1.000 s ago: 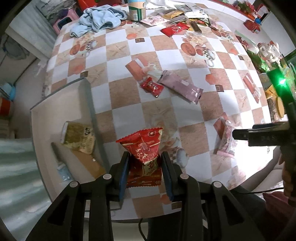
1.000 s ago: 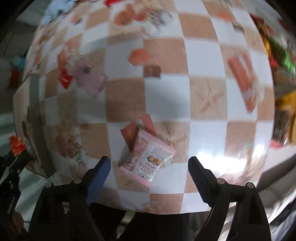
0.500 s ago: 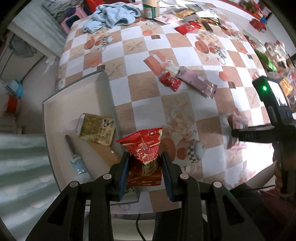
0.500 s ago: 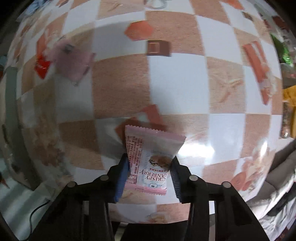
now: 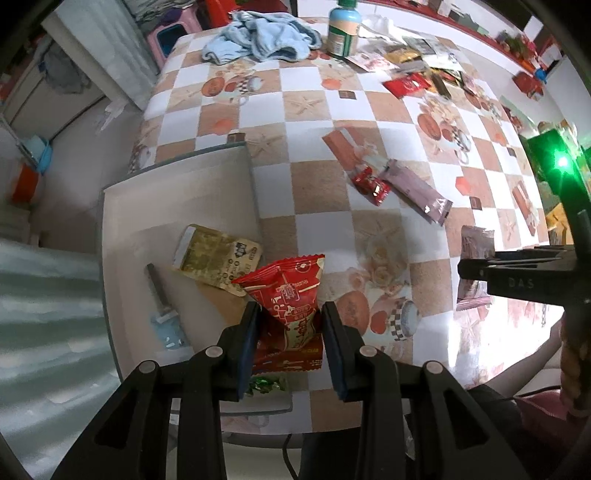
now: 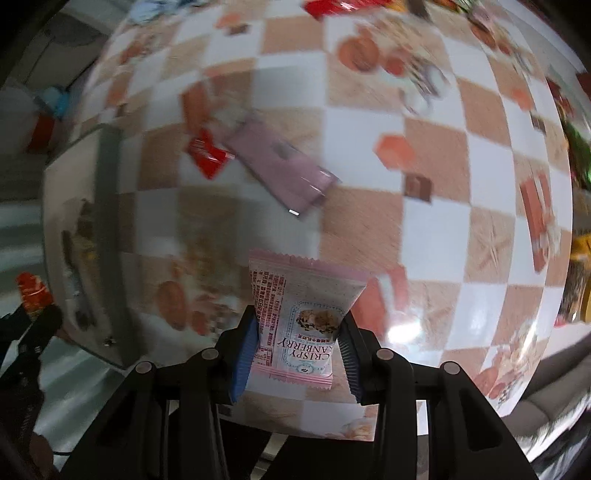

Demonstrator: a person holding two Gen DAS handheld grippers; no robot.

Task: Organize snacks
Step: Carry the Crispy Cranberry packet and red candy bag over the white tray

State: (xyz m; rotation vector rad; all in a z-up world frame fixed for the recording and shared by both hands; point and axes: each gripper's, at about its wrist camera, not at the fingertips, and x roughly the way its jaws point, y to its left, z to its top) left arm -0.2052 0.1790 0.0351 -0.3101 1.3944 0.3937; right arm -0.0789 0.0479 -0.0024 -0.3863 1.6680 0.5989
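My left gripper [image 5: 291, 343] is shut on a red snack packet [image 5: 291, 295], held above the near right edge of a grey tray [image 5: 166, 199]. In the tray lie a gold packet [image 5: 216, 258], a grey-blue stick packet [image 5: 162, 306] and a green wrapped sweet [image 5: 264, 386]. My right gripper [image 6: 295, 350] is shut on a pink cranberry packet [image 6: 299, 317], lifted above the checkered table [image 6: 436, 229]. In the left wrist view the right gripper [image 5: 476, 271] shows at the right edge with that pink packet [image 5: 474, 247]. A small red packet [image 5: 371, 182] and a mauve bar [image 5: 415, 190] lie mid-table.
A blue cloth [image 5: 258, 37], a green-capped bottle [image 5: 343, 31] and a heap of mixed packets [image 5: 417, 70] sit at the table's far end. More packets line the right edge [image 6: 576, 280]. A person's hand [image 5: 572, 354] holds the right gripper's handle.
My right gripper closed on the pink packet and lifted it off the table, moving left. My left gripper carried the red packet left, closer over the tray.
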